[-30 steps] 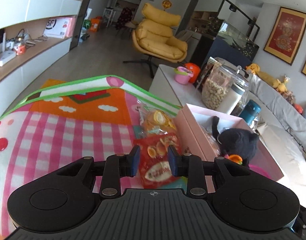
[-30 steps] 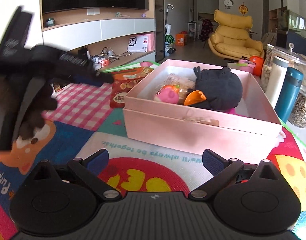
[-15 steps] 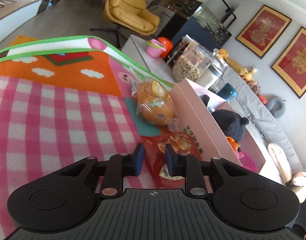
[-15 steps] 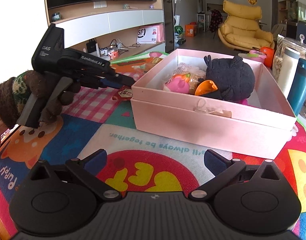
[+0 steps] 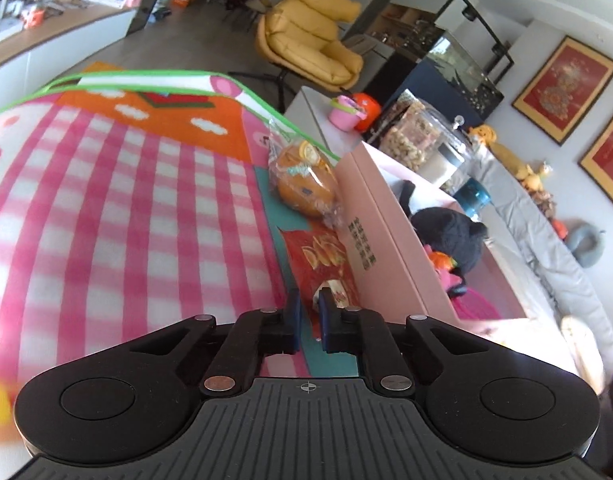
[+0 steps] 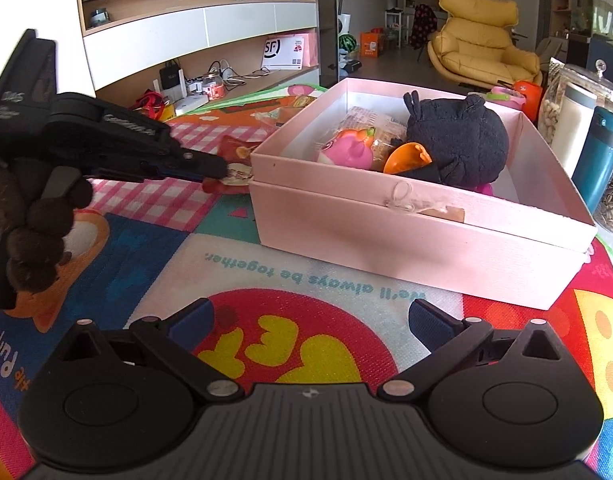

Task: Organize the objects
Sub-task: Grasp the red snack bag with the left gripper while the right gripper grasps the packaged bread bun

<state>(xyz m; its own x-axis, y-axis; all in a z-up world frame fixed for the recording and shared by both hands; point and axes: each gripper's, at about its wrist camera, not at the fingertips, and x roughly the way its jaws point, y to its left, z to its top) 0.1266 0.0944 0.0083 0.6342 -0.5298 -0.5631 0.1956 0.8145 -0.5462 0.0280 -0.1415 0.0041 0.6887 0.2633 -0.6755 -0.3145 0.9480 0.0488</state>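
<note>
While left gripper (image 5: pixel 309 305) clamps red snack packet (image 5: pixel 324 264) lower centre beside pink box (image 5: pixel 380 240), right gripper (image 6: pixel 308 318) gapes empty.

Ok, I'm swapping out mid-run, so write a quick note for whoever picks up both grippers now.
Left gripper: closed on the near edge of the red snack packet, which lies on the play mat against the pink box.
Right gripper: open, empty, over the mat before the box.
Done: black plush bird and pink toy boxed.
Left: box the red packet, then the orange snack bag.
</note>
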